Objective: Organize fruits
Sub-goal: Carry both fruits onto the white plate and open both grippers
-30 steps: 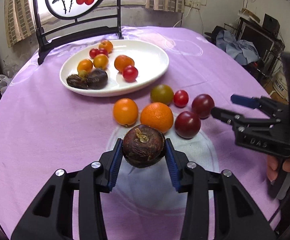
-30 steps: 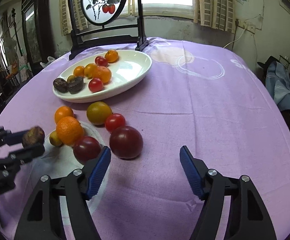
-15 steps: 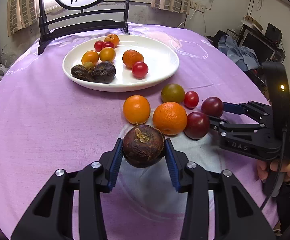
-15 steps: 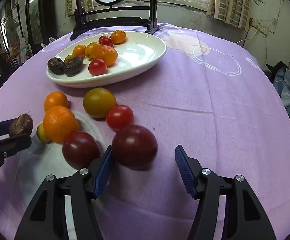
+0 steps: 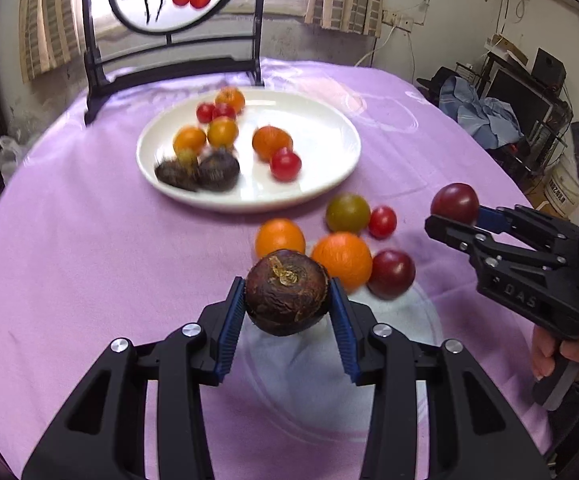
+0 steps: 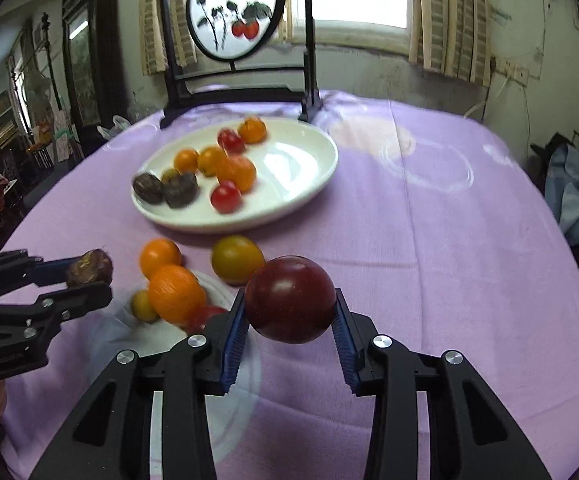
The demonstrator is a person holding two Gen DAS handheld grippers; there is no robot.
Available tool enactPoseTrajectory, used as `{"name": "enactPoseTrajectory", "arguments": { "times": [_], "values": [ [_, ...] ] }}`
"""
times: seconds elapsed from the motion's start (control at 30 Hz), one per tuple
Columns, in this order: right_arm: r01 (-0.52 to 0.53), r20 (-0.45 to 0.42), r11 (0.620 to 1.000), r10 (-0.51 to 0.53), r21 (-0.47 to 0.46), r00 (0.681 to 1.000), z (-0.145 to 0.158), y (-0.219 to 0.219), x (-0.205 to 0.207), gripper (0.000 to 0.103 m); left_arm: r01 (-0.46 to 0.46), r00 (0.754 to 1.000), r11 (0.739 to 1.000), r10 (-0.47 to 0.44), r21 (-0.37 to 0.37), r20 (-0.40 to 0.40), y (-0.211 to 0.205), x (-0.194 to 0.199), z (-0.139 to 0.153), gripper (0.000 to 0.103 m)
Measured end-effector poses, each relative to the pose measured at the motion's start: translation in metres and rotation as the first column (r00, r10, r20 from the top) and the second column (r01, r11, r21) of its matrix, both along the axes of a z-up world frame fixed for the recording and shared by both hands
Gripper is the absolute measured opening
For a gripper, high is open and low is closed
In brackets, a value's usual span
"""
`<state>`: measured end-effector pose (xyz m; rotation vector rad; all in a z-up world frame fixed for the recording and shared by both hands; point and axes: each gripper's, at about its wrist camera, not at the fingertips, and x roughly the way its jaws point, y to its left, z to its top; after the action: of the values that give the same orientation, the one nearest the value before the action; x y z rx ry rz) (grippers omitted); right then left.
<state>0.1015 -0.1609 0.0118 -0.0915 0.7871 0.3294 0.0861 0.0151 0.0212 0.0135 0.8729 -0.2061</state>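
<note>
My left gripper (image 5: 287, 300) is shut on a rough brown round fruit (image 5: 287, 304) and holds it above the purple cloth. In the right wrist view that gripper (image 6: 85, 276) and its fruit (image 6: 89, 268) sit at the left. My right gripper (image 6: 289, 308) has its jaws closing on a dark red tomato (image 6: 289, 304); the pads press it and it hangs off the cloth, as the left wrist view also shows (image 5: 454, 202). A white plate (image 5: 321, 136) with several fruits lies beyond. Loose on the cloth are two oranges (image 5: 343, 258), a greenish tomato (image 5: 347, 212), a small red tomato (image 5: 382, 222) and another dark tomato (image 5: 391, 272).
A round painted screen on a black stand (image 5: 169, 0) rises at the table's far edge behind the plate. A small yellow fruit (image 6: 143, 306) lies beside the oranges. A person's hand (image 5: 549, 356) grips the right handle. Furniture and blue cloth (image 5: 481, 108) stand off the table's right side.
The right gripper moved in around the dark red tomato, closed on it and raised it off the cloth. The left gripper stayed put with the brown fruit.
</note>
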Motion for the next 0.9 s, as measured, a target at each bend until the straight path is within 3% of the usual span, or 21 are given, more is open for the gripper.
{"name": "enactPoseTrajectory", "arguments": {
  "times": [0.17, 0.27, 0.47, 0.73, 0.83, 0.9],
  "values": [
    [-0.049, 0.079, 0.998, 0.051, -0.030, 0.996, 0.030, 0.018, 0.013, 0.041, -0.039, 0.996, 0.999, 0.037, 0.018, 0.081, 0.001, 0.029, 0.028, 0.041],
    [-0.074, 0.090, 0.996, 0.078, -0.050, 0.993, 0.035, 0.033, 0.030, 0.041, -0.076, 0.994, 0.997, 0.075, 0.008, 0.081, 0.004, 0.060, 0.031, 0.041],
    [-0.082, 0.039, 0.994, 0.085, -0.076, 0.996, 0.015, 0.060, 0.072, 0.041, -0.147, 0.989, 0.989, 0.147, 0.025, 0.001, 0.013, 0.112, 0.007, 0.041],
    [-0.079, -0.031, 0.993, 0.077, -0.091, 0.997, -0.010, 0.071, 0.106, 0.043, -0.169, 0.985, 0.985, 0.170, 0.024, -0.030, 0.019, 0.132, -0.009, 0.042],
    [-0.055, -0.008, 0.995, 0.055, -0.078, 0.998, -0.010, 0.066, 0.104, 0.059, -0.161, 0.987, 0.987, 0.161, -0.001, -0.011, 0.018, 0.130, -0.005, 0.059],
    [-0.054, -0.005, 0.996, 0.054, -0.067, 0.999, -0.008, 0.061, 0.099, 0.059, -0.144, 0.989, 0.990, 0.144, 0.000, 0.018, 0.014, 0.124, 0.000, 0.070]
  ]
}}
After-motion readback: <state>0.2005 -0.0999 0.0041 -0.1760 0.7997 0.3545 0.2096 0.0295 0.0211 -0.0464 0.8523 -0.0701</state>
